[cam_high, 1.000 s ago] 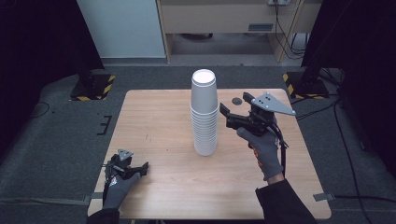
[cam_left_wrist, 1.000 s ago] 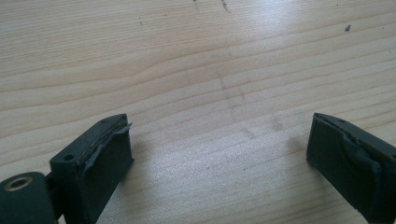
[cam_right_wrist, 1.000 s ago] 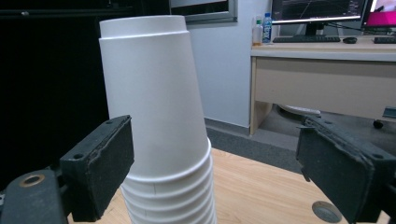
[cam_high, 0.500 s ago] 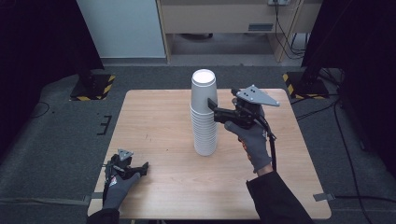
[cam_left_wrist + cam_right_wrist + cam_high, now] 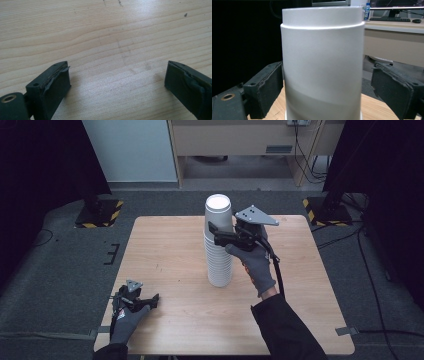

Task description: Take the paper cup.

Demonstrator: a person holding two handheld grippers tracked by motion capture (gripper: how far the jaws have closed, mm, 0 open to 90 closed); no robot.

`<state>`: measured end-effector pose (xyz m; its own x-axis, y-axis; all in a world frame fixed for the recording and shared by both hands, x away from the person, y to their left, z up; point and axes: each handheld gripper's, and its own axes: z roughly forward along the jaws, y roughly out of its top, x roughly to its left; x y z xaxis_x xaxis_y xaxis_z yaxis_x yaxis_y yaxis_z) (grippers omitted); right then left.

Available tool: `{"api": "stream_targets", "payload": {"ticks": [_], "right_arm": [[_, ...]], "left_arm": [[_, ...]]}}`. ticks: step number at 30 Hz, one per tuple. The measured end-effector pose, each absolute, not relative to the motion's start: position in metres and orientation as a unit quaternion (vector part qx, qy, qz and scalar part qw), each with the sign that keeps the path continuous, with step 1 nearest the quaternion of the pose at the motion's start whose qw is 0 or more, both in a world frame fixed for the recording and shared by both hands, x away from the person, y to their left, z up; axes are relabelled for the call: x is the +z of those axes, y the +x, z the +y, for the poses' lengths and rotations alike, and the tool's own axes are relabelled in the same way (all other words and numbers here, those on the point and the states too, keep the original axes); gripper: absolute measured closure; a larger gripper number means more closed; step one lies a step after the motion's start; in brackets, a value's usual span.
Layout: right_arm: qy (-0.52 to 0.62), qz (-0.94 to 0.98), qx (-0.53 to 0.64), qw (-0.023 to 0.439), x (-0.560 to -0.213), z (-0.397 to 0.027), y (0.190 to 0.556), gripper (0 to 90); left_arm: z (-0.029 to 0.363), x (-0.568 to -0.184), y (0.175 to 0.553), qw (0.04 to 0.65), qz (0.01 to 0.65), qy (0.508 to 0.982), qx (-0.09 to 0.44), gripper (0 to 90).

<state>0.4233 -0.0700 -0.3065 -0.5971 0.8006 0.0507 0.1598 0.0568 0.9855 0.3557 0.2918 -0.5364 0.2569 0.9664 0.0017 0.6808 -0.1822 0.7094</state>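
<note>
A tall stack of white cups (image 5: pixel 218 251), stood upside down, rises from the middle of the wooden table (image 5: pixel 165 245). My right gripper (image 5: pixel 217 233) is level with the top cup (image 5: pixel 322 62). It is open, with one jaw on each side of that cup; the left jaw lies close against the cup wall and a small gap shows at the right jaw. My left gripper (image 5: pixel 149 301) rests low at the table's front left corner. In the left gripper view this gripper (image 5: pixel 117 75) is open over bare wood.
Two stand bases with black-and-yellow stripes sit on the floor beyond the table, one at the left (image 5: pixel 100 212) and one at the right (image 5: pixel 322 207). A cabinet (image 5: pixel 235 140) stands behind. The right gripper's cable (image 5: pixel 276 270) trails along the forearm.
The right gripper has moved left and slightly up to the stack, so its jaws now straddle the top cup. The left gripper has stayed still.
</note>
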Motion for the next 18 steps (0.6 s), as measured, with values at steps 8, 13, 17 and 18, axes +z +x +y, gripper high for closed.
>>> {"api": "stream_targets", "payload": {"ticks": [8, 13, 17, 18], "right_arm": [[0.36, 0.682, 0.576, 0.27, -0.312, -0.058, 0.434, 11.3], [0.365, 0.686, 0.569, 0.267, -0.317, -0.055, 0.438, 13.2], [0.368, 0.684, 0.571, 0.266, -0.317, -0.055, 0.438, 14.3], [0.368, 0.684, 0.571, 0.266, -0.317, -0.055, 0.438, 14.5]], "left_arm": [[0.292, -0.536, 0.356, 0.304, 0.562, 0.732, 0.235, 5.4], [0.292, -0.536, 0.356, 0.304, 0.562, 0.733, 0.234, 5.3], [0.292, -0.536, 0.356, 0.304, 0.562, 0.733, 0.234, 5.3], [0.292, -0.536, 0.356, 0.304, 0.562, 0.733, 0.234, 5.2]]}}
